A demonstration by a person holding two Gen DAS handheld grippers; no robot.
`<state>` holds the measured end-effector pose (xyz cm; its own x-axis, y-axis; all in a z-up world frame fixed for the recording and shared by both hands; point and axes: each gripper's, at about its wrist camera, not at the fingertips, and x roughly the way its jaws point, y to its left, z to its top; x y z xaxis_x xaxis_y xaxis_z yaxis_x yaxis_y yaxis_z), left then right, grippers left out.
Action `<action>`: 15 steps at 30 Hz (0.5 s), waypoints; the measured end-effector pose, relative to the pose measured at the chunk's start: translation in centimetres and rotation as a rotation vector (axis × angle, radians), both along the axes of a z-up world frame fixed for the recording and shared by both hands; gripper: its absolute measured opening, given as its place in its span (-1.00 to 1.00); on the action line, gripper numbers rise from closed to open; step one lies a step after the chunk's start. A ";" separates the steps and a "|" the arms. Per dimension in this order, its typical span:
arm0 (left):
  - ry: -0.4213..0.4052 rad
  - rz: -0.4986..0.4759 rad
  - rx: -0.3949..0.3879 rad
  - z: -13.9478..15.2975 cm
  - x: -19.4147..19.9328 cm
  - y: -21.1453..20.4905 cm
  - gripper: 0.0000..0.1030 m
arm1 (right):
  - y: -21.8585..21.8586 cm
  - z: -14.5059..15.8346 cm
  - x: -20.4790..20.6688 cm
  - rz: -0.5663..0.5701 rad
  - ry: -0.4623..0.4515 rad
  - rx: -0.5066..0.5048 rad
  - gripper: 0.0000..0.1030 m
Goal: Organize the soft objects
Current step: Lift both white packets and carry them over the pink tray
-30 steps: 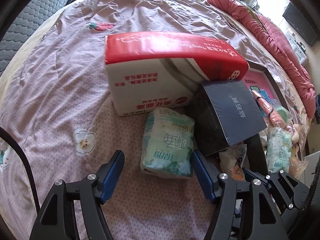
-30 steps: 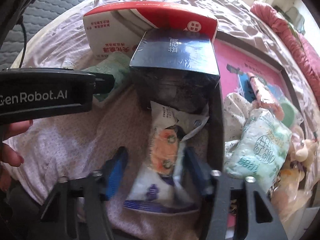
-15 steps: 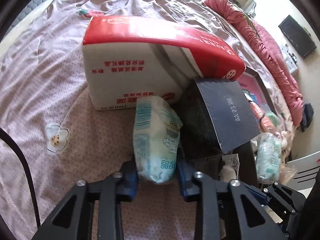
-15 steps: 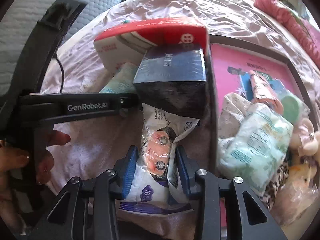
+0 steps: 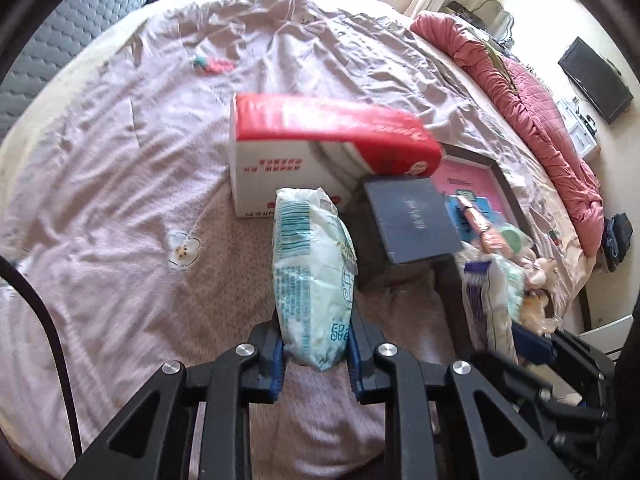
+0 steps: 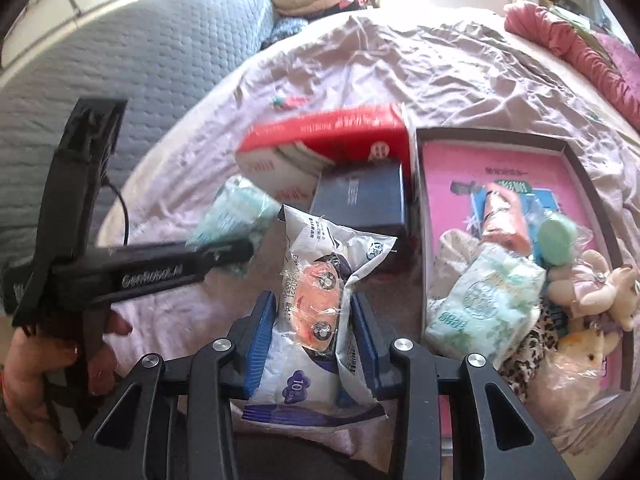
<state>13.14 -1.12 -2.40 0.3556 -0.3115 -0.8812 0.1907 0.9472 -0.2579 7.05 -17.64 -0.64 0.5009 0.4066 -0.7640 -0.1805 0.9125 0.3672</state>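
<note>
My left gripper [image 5: 316, 344] is shut on a pale green tissue pack [image 5: 310, 276], which stands on end above the bedspread. My right gripper [image 6: 314, 320] is shut on a white plastic packet with an orange item inside [image 6: 320, 300], lifted off the bed. In the right wrist view the left gripper [image 6: 224, 258] reaches in from the left with its green tissue pack [image 6: 236, 212] blurred at its tip. A dark-rimmed tray with a pink floor [image 6: 496, 160] holds another green tissue pack [image 6: 480, 304], plush toys [image 6: 600, 292] and other soft items.
A red and white carton [image 5: 320, 152] and a dark blue box [image 5: 412, 220] stand on the bed just left of the tray. The wrinkled lilac bedspread [image 5: 120, 160] stretches left and back. A pink quilt [image 5: 532, 92] lies along the far right edge. A hand [image 6: 36, 352] holds the left gripper's handle.
Both grippers shut on their packs, then rose. The green tissue pack went from lying flat to standing on end in the left jaws; the white packet came up off the bed.
</note>
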 end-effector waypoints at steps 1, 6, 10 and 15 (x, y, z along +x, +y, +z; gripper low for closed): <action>-0.014 -0.005 0.002 0.8 -0.4 -0.4 -0.52 | -0.5 0.6 -0.3 -0.012 -0.008 0.013 -0.22; -0.058 -0.044 -0.016 3.7 -2.2 -2.4 -0.52 | -2.8 2.7 -1.2 -0.056 -0.049 0.073 -0.22; -0.096 -0.071 -0.011 5.8 -3.3 -4.5 -0.52 | -4.8 4.2 -2.2 -0.098 -0.083 0.086 -0.22; -0.124 -0.105 -0.039 7.6 -4.1 -6.9 -0.52 | -7.7 5.7 -3.3 -0.155 -0.124 0.100 -0.22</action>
<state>9.00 -8.00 5.21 0.4243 -0.3858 -0.8192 0.3207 0.9101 -0.2625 3.75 -25.35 5.04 0.6509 0.3882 -0.6524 -0.0907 0.8930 0.4408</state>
